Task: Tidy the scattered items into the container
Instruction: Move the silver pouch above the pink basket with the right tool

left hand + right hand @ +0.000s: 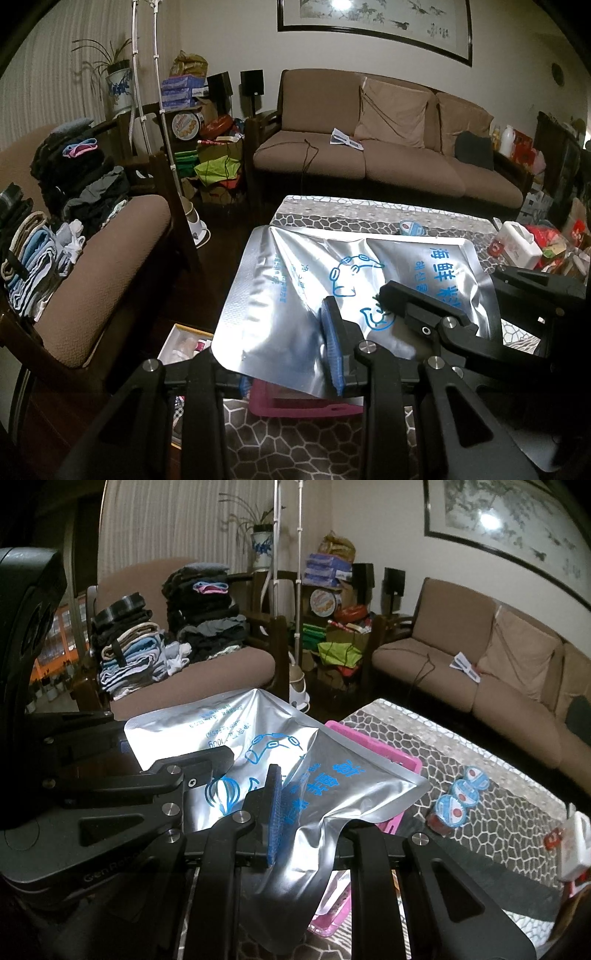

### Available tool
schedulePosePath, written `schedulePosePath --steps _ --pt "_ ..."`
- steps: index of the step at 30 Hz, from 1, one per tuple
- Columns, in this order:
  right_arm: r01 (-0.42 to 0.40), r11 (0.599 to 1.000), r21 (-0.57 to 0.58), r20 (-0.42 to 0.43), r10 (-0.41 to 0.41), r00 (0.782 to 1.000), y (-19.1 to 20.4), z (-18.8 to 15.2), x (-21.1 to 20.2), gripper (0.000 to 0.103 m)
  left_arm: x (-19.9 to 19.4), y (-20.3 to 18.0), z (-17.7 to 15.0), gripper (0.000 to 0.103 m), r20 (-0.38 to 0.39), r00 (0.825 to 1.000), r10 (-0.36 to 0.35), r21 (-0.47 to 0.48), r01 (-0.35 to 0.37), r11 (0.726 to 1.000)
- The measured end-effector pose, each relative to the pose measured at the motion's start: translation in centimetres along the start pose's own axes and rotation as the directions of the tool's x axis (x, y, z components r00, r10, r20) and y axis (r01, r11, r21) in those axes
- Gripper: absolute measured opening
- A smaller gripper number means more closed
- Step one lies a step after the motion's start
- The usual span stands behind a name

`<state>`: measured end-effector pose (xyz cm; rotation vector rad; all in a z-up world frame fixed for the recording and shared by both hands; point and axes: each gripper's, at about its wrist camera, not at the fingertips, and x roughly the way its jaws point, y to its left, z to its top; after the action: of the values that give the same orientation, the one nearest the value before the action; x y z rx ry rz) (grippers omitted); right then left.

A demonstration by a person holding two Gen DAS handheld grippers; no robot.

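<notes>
Both my grippers pinch the silver foil pouch: left gripper on its near edge, right gripper on the crumpled side. Pouch hangs over pink basket at table edge. Jelly cups beside, bare tabletop beyond.

Each tool is matte black with silver screws and blue ribbed finger pads.

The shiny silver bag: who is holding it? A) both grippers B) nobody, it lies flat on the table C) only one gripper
A: the left gripper and right gripper each pinch the silver bag, lifted above the pink basket.
</notes>
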<state>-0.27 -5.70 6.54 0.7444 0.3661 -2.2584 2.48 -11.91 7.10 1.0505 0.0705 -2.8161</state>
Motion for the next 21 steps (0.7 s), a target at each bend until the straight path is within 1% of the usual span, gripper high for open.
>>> schedulePosePath --steps 21 --pt "-0.005 1.000 0.021 -0.044 0.005 0.999 -0.7 -1.2 1.7 0.014 2.1 -0.3 -0.5 0.030 -0.053 0.999 -0.001 0.015 0.001 1.000"
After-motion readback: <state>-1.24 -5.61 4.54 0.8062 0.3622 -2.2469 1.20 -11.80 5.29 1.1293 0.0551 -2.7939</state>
